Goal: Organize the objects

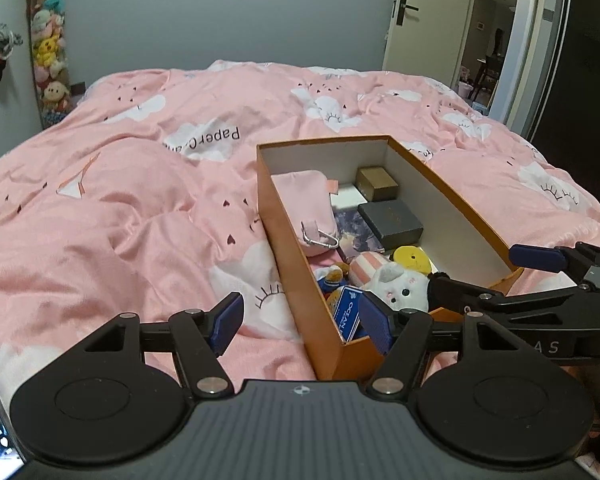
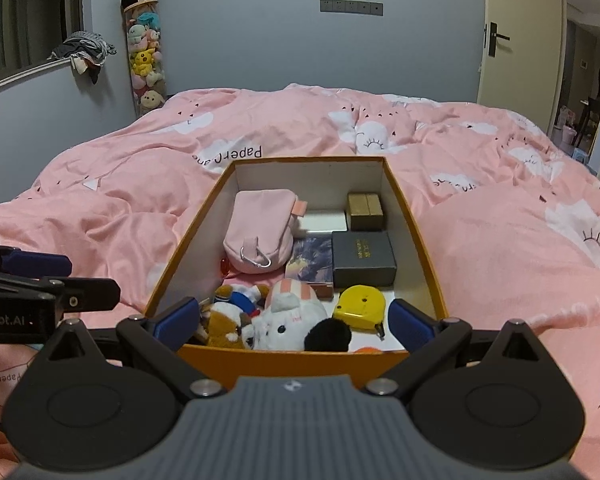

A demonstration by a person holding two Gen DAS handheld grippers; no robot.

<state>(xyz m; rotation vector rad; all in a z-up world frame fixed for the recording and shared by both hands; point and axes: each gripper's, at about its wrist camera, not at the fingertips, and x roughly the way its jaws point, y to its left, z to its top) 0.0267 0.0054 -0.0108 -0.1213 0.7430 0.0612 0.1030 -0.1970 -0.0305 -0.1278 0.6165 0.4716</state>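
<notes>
**Box looks packed, both grippers empty**

With nothing loose showing on the duvet [image 2: 140, 184], sorting looks near done by my read; maybe just box placement left.

- Left gripper [image 1: 300, 320]: jaws wide apart, straddling the box's near left wall, gripping nothing.
- Right gripper [image 2: 294, 322]: jaws apart over the near end, empty.
- Box [image 2: 422, 236], near end: plush cat [image 2: 290, 320], brown plush [image 2: 224, 324], yellow tape [image 2: 360, 306], blue card box [image 1: 346, 314].
- Middle: dark case [image 2: 362, 258], booklet [image 2: 310, 258].
- Far end: pink pouch [image 2: 260, 228], tan box [image 2: 365, 211].
</notes>
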